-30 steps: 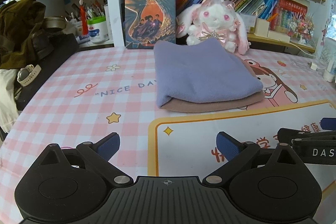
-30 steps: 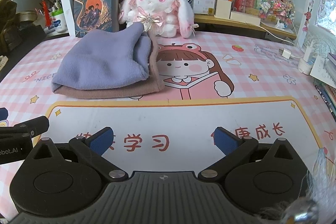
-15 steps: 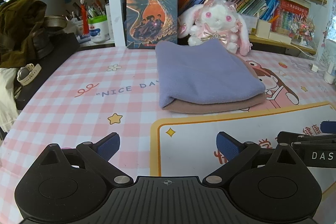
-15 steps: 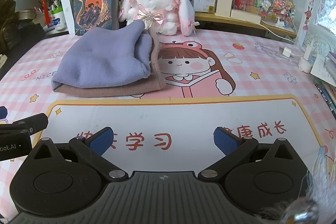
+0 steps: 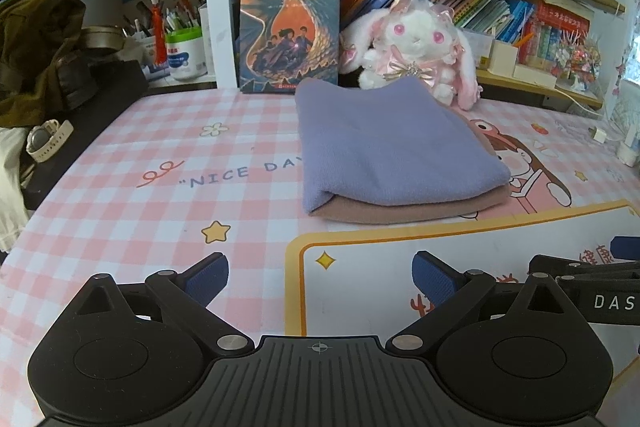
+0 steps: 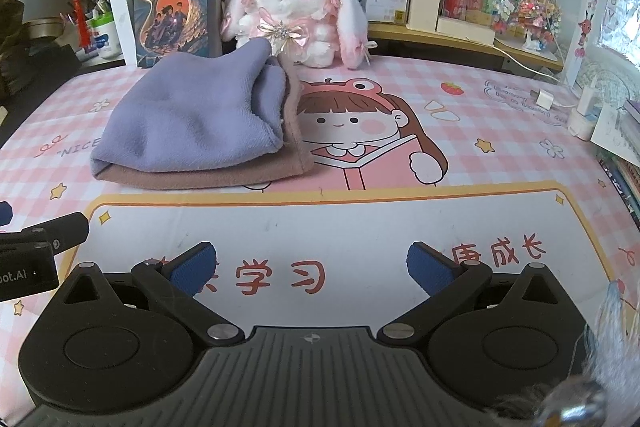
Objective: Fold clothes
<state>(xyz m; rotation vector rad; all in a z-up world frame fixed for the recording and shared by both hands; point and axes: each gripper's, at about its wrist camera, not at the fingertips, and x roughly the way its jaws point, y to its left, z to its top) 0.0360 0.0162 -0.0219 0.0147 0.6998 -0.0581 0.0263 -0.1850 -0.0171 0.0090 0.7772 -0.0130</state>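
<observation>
While both my claws hang spread and empty above the pink checked desk mat (image 5: 132, 211), each camera catches something the other misses. My left gripper (image 5: 320, 275) looks past a wristwatch (image 5: 48, 141) and a dark bundle of cloth (image 5: 36, 55) at the left edge; my right gripper (image 6: 312, 265) sees a white charger (image 6: 544, 99) and its cord on the far right. Both views show the folded clothes: a soft, fleecy lavender garment (image 6: 192, 119) lying on a brownish-pink one (image 6: 224, 175), near the back of the mat, just in front of a fluffy white and pink plush rabbit (image 6: 296, 15) and an upright glossy book (image 5: 290, 23). From the right, the stack's open layered edges show; from the left, its rounded fold.
</observation>
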